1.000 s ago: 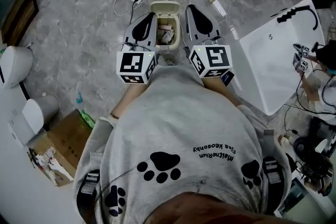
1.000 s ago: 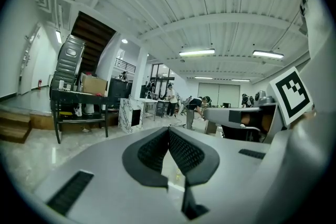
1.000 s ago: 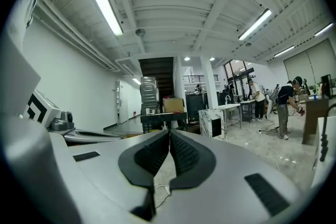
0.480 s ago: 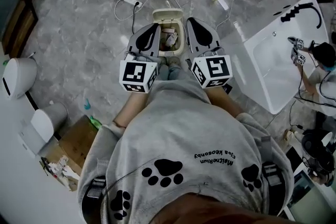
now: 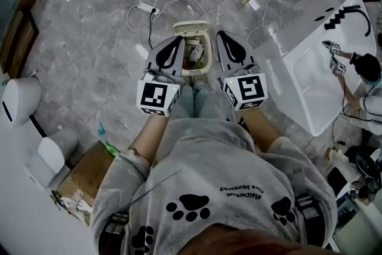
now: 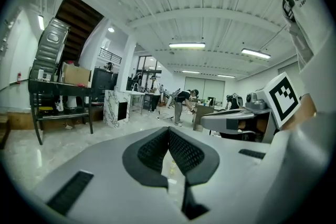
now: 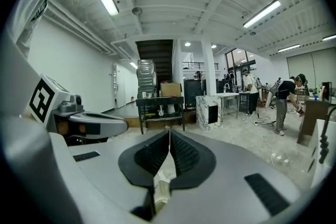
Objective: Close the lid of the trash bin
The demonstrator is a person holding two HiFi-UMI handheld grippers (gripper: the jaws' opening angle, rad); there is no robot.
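A small cream trash bin [image 5: 205,63] stands on the grey marble floor just ahead of the person's knees. Its lid [image 5: 191,26] is tipped back at the far side, and crumpled waste [image 5: 195,52] shows inside. In the head view my left gripper [image 5: 176,40] hangs over the bin's left side and my right gripper [image 5: 222,35] over its right side. Both are shut and hold nothing. In the left gripper view the ribbed pads [image 6: 181,150] meet at the left gripper [image 6: 169,130]. In the right gripper view the right gripper [image 7: 169,134] is likewise shut.
A white power strip [image 5: 146,8] with cables lies on the floor beyond the bin. A large white basin [image 5: 307,77] stands to the right, and a cardboard box [image 5: 89,173] and two white bins [image 5: 21,98] to the left. People work far off across the hall.
Both grippers have sunk lower beside the bin and stay shut. The person has bent down, and the knees have come into view behind the grippers.
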